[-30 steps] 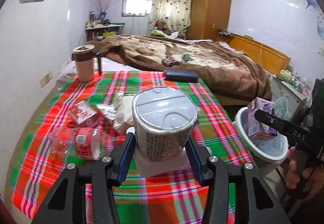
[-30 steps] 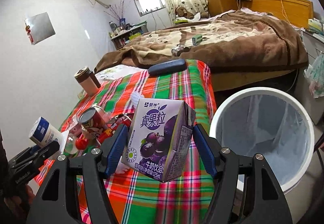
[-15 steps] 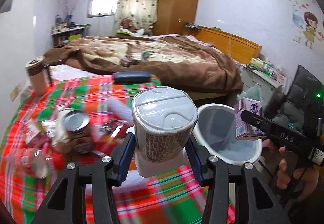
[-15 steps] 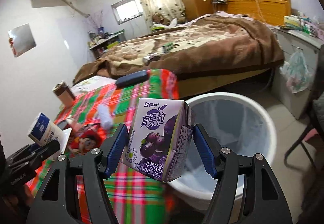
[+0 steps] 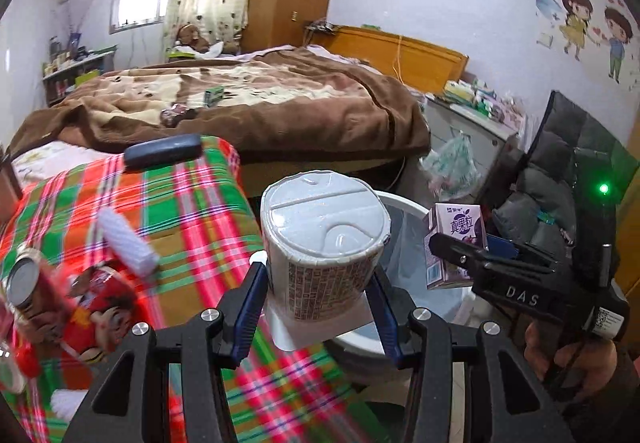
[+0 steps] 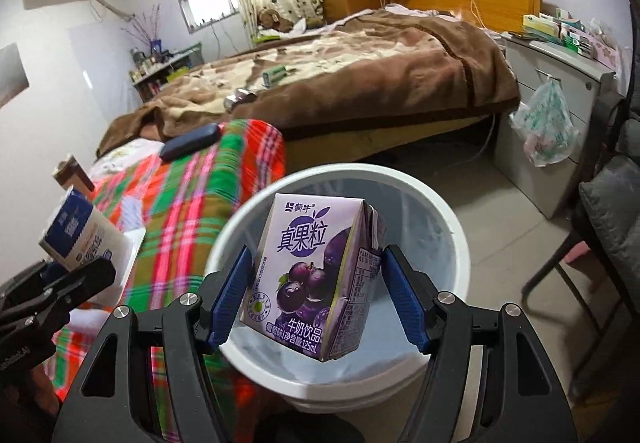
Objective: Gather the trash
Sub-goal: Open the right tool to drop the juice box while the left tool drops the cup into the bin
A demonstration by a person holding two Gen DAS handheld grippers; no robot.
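Note:
My left gripper [image 5: 317, 285] is shut on a white-lidded instant noodle cup [image 5: 324, 239], held upright over the table's right edge, next to the white lined trash bin [image 5: 404, 203]. My right gripper [image 6: 317, 289] is shut on a purple milk drink carton [image 6: 316, 275] and holds it above the bin's [image 6: 452, 219] open mouth. In the left wrist view the carton [image 5: 456, 227] hangs over the bin's far side, with a hand [image 5: 560, 355] on the right gripper. In the right wrist view the cup [image 6: 80, 239] shows at the left.
On the plaid tablecloth [image 5: 192, 195] lie a drink can [image 5: 24, 279], a red wrapper [image 5: 100, 295], a white roll [image 5: 128, 243] and a dark case [image 5: 164, 151]. A bed [image 6: 360, 75] stands behind; a grey cabinet [image 6: 552, 91] with a plastic bag and a chair [image 6: 600, 227] are right of the bin.
Both grippers have swung right, away from the table's clutter and toward the bin. The carton now hangs over the bin's mouth; the cup has reached the table's edge. Both grips are unchanged.

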